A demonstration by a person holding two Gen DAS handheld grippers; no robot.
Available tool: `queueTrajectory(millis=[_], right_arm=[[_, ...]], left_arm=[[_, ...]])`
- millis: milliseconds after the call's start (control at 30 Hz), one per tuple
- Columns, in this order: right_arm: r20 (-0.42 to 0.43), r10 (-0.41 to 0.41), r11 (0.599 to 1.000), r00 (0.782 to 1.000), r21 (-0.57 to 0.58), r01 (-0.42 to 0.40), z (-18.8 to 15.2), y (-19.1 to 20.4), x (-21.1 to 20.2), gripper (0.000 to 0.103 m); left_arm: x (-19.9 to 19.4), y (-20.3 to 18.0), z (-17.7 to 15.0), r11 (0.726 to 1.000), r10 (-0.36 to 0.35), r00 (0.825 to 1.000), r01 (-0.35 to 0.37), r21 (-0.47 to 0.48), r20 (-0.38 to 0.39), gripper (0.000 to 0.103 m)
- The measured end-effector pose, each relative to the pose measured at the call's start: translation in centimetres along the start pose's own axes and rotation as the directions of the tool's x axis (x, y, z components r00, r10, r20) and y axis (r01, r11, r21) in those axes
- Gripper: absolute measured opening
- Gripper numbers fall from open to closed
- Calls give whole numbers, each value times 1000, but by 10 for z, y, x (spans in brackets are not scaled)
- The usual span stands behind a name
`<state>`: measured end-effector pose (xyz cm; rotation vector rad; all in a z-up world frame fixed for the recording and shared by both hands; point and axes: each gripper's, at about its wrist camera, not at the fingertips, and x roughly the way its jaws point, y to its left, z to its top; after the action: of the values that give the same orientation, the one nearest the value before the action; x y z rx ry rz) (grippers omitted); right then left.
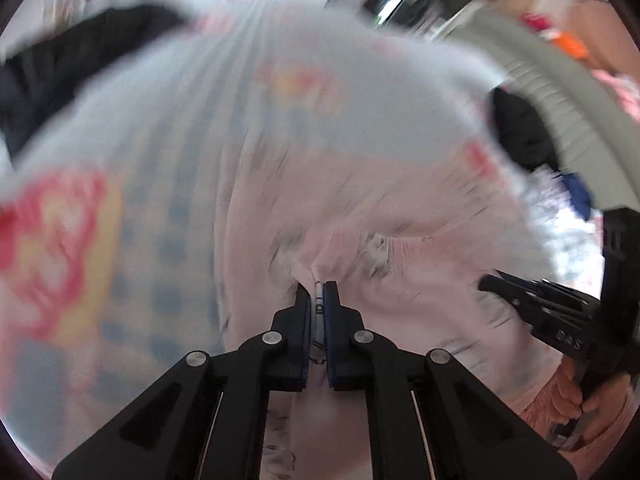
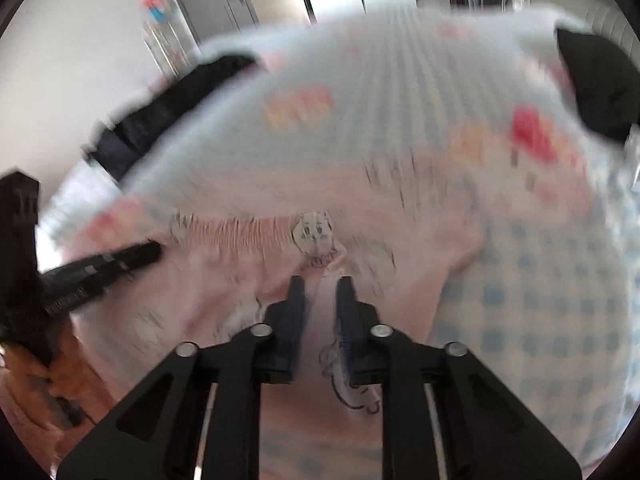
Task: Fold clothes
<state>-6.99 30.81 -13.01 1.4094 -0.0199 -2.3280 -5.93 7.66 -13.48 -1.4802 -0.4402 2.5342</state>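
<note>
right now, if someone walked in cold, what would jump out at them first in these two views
Two black grippers meet on a pale pink garment with a small cartoon patch. It lies on a blue-checked bed cover with red and yellow prints. The left gripper is clamped on a fold of the pink cloth, and the right gripper has cloth between its fingers with a gap showing. Dark clothes sit at the far edges of the bed.

A bed covered by a blue-and-white checked sheet (image 2: 540, 300) with red and yellow cartoon prints. On it lie a pale pink garment (image 2: 248, 280), a black garment (image 2: 168, 108) at one edge and another dark cloth (image 2: 596, 80).
</note>
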Motion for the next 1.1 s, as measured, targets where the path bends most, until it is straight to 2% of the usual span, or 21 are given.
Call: queueTrajectory(millis=[33, 100, 133, 167, 200, 233, 267, 300, 400, 467, 500, 533, 567, 633, 667, 800, 900, 1000, 1100], right_arm=[[-18, 14, 1000, 1000, 25, -14, -3, -4, 3, 18], [47, 65, 995, 997, 70, -68, -9, -12, -15, 25], [84, 87, 992, 993, 82, -94, -11, -15, -27, 34], [115, 105, 990, 988, 84, -115, -13, -18, -37, 45], [134, 124, 988, 983, 81, -135, -12, -19, -44, 51], [139, 145, 985, 980, 71, -156, -11, -19, -48, 57], [133, 158, 984, 978, 56, -167, -7, -17, -49, 58], [116, 153, 987, 981, 39, -158, -1, -14, -45, 58], [40, 105, 994, 994, -6, -105, 13, -5, -21, 58], [-56, 106, 994, 993, -27, -108, 15, 0, 2, 58], [-98, 114, 992, 989, -34, -117, 14, 2, 11, 57], [-128, 123, 991, 984, -38, -129, 12, 5, 17, 49], [-133, 112, 991, 985, -52, -120, 11, 8, 19, 31], [-81, 86, 993, 993, -75, -92, 12, 12, 6, 16], [-54, 79, 993, 995, -83, -84, 14, 14, -1, 12], [73, 36, 991, 997, -133, -26, 24, 22, -33, 11], [164, -7, 984, 986, -175, 36, 43, 29, -45, 11], [166, -16, 985, 986, -165, 44, 62, 24, -33, 11], [143, -29, 991, 989, -122, 47, 71, 12, -6, 11]], left_arm=[[-3, 3, -2, 1000, -18, 1000, 19, -11, 13, 10], [-23, 7, -8, 997, -68, 993, 71, -24, 92, 18], [-32, 9, -11, 994, -102, 987, 106, -32, 122, 37], [-36, 13, -11, 986, -152, 980, 159, -47, 126, 47], [-39, 16, -11, 977, -195, 972, 204, -60, 127, 52], [-36, 16, -9, 974, -209, 971, 217, -59, 115, 52], [-34, 17, -6, 973, -216, 971, 222, -55, 102, 52], [-29, 14, -2, 980, -189, 978, 193, -39, 87, 51], [-11, 3, 7, 988, -156, 988, 157, -8, 17, 49], [-1, -8, 7, 994, -106, 994, 106, 18, -29, 26], [-4, -15, 4, 996, -67, 998, 67, 52, -15, 21], [-7, -22, 3, 996, -35, 999, 35, 82, 2, 13], [-13, -25, 2, 995, -34, 999, 31, 94, 24, 11], [-26, -32, 1, 993, -32, 997, 23, 117, 70, 10], [-33, -35, 5, 992, -33, 995, 21, 126, 94, 10], [-50, -43, 32, 988, -57, 985, 33, 149, 163, 10], [-48, -45, 55, 987, -59, 981, 30, 159, 184, 10], [-30, -41, 72, 988, -52, 983, 25, 153, 174, 10], [0, -28, 77, 992, -21, 991, 4, 126, 129, 10]])
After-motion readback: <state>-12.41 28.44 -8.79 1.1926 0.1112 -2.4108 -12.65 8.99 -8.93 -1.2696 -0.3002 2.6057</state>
